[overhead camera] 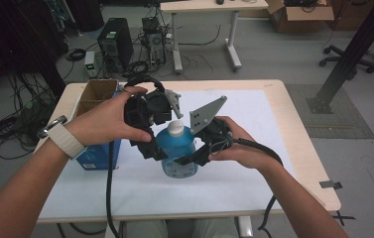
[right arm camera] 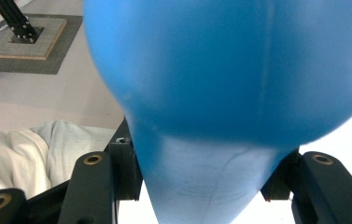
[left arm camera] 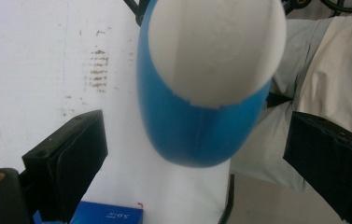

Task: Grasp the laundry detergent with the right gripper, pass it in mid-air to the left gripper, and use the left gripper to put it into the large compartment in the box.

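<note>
Bottle (overhead camera: 177, 151) looked smooth and slippery, so my right hand-held gripper (overhead camera: 193, 157) clamped its lower body while the left hand-held gripper (overhead camera: 158, 148) stood open around its white cap (overhead camera: 175, 128).

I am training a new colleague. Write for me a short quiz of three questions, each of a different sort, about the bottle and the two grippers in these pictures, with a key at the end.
1. True or false: the right gripper is clamped on the blue bottle.
2. Multiple choice: the left gripper is A) shut on the white cap, B) open with its jaws on either side of the bottle, C) resting on the cardboard box.
3. Fill in: the cap on the bottle is coloured ____.

Key: 1 true; 2 B; 3 white.
</note>
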Demonstrator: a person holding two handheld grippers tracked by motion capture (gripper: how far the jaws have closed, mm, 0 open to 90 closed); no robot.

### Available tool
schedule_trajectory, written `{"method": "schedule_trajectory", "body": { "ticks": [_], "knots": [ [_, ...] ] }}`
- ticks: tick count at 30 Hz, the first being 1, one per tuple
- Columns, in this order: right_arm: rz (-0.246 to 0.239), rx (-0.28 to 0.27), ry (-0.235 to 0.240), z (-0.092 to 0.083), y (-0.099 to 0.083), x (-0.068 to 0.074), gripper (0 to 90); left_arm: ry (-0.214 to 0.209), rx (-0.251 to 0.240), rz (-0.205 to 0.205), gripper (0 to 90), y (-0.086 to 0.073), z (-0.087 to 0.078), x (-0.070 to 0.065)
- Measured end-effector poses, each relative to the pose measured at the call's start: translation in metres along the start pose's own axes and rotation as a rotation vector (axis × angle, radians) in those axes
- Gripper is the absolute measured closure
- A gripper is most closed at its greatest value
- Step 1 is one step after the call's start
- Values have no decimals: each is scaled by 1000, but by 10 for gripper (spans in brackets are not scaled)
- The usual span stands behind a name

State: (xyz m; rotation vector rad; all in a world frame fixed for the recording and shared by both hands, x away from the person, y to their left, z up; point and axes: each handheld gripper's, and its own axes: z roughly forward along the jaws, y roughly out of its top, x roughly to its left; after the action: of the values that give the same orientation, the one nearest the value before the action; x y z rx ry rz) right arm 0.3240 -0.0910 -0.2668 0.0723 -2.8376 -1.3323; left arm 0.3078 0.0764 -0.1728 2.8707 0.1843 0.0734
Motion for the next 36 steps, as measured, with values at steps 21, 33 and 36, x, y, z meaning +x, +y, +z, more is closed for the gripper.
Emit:
{"method": "schedule_trajectory", "body": {
  "ticks": [21, 33, 36],
  "knots": [
    [-4, 18, 13, 8, 5, -1, 447, -16, 10, 21, 66, 9, 8, 2],
    [-1, 24, 22, 10, 6, 0, 447, -16, -3, 11, 87, 8, 9, 3],
    [-2, 23, 19, 10, 6, -1, 447, -18, -5, 14, 105, 8, 10, 3]
  ]
}}
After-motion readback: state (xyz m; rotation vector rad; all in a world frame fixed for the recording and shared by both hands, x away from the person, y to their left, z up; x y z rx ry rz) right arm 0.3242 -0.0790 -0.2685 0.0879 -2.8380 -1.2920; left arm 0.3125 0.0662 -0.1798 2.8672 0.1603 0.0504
